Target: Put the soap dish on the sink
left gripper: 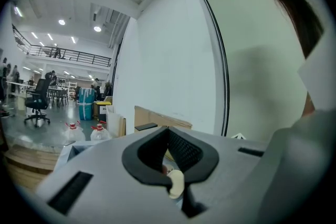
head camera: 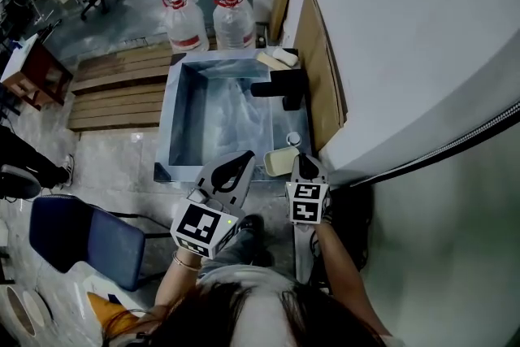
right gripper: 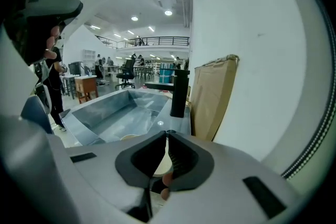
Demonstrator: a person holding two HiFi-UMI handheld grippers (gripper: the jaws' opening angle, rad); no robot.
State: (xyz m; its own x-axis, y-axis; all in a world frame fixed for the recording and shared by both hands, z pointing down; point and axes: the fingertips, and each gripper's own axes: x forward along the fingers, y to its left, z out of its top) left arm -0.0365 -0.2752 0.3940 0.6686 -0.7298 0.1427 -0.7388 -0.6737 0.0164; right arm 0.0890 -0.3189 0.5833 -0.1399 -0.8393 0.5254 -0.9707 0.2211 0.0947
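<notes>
The cream soap dish (head camera: 279,162) lies level with the front right corner of the steel sink (head camera: 173,122), over its rim. My right gripper (head camera: 304,165) is at the dish's right edge with its jaws shut on that edge. In the right gripper view the dish (right gripper: 128,137) shows as a cream arc just left of the closed jaws of the right gripper (right gripper: 165,134), and more cream shows between them. My left gripper (head camera: 241,162) hovers at the sink's front rim, left of the dish. It is shut and holds nothing, as the left gripper (left gripper: 168,128) shows in its own view.
A black faucet (head camera: 280,87) stands on the sink's right rim, and pale bars of soap (head camera: 276,58) lie on the back rim. Cardboard sheets (head camera: 318,69) lean on the white wall to the right. Two water jugs (head camera: 185,22) stand behind the sink, wooden planks (head camera: 118,89) lie to its left, and a blue chair (head camera: 81,236) stands near left.
</notes>
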